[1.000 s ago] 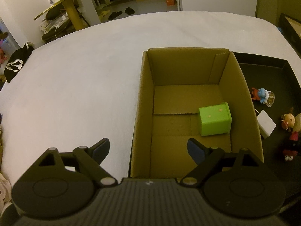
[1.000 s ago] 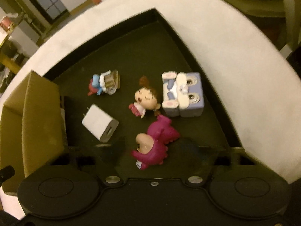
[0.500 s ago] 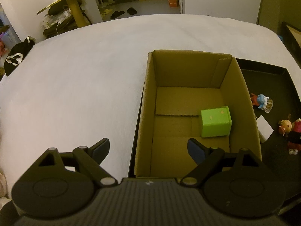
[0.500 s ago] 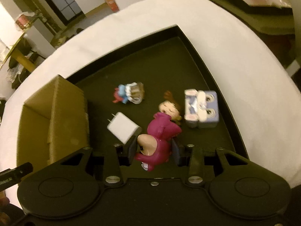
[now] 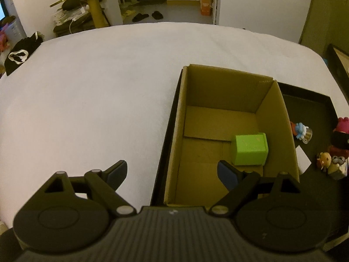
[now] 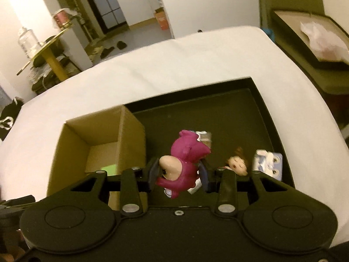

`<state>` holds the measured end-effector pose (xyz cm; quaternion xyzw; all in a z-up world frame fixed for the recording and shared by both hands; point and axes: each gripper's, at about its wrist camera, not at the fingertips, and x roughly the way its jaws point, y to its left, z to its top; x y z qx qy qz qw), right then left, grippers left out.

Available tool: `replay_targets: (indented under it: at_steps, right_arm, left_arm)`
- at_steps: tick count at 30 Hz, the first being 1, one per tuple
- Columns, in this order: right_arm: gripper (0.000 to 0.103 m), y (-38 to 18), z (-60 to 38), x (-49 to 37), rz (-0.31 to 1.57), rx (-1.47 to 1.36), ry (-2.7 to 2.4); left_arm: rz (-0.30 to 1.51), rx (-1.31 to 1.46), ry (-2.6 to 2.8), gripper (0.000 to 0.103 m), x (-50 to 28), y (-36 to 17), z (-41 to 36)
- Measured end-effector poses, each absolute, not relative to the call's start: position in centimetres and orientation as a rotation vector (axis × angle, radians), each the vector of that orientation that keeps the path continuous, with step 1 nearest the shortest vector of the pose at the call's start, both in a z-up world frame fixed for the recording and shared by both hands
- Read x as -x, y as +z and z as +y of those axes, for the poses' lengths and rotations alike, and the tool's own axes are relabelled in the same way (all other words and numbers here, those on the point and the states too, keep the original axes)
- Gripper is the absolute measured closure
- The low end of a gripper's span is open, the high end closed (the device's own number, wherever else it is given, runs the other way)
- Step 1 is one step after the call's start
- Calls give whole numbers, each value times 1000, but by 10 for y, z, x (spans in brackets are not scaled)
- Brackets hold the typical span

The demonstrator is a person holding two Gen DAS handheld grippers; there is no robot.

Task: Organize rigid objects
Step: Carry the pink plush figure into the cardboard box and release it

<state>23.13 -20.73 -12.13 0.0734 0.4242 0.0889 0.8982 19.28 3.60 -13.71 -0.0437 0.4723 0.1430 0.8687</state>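
Now right gripper [image 6: 178, 175] clamps the pink toy [image 6: 182, 164] above the tray [image 6: 265, 109], so carry it left over the box [image 6: 128, 139], release low; left gripper [image 5: 172, 171] idle, spread.

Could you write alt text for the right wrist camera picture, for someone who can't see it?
The right tool grips a pink toy figure above a black tray on a white table. An open cardboard box stands at the left; a doll and a pale blue block lie in the tray.
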Motion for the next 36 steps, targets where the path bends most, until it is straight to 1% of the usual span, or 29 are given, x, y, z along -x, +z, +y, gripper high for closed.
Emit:
replay_targets:
  at_steps: [15,20,23,25,26,28,29,31,33,36]
  right_arm:
    - [64,-100,-152,-233,813,-19,271]
    - [64,-100,-134,-235,811,11,294]
    - [64,-97,-123,-236,817,8,321]
    - [64,-96,-114,-236,815,24,333]
    - [64,-95,-109,-236,813,39,342]
    - [64,-95,-101,-236,812,55,361]
    - [64,-95,-98,-237,812,61,367]
    - [64,-95,-90,-237,812,79,374]
    - [64,-96,-84,-238,813,96,382]
    - [64,-97,-77,-241,822,112,392]
  left_arm:
    - [968,187,259,18,-189,-139,54]
    - [977,196,250,23,-190,-142,56]
    - [986,202,254,33,-191,-144,58]
    - [997,214,253,49,-192,-147,60]
    - [1003,222,247,52,-192,-148,62]
    - [1014,230,232,72,-193,-150,63]
    - [1019,230,231,76,-193,-152,63]
    - [1023,232,234,89,-194,-154,64]
    - [1023,240,229,93,-194,-155,65]
    - [1020,246,226,93,-195,-155,66]
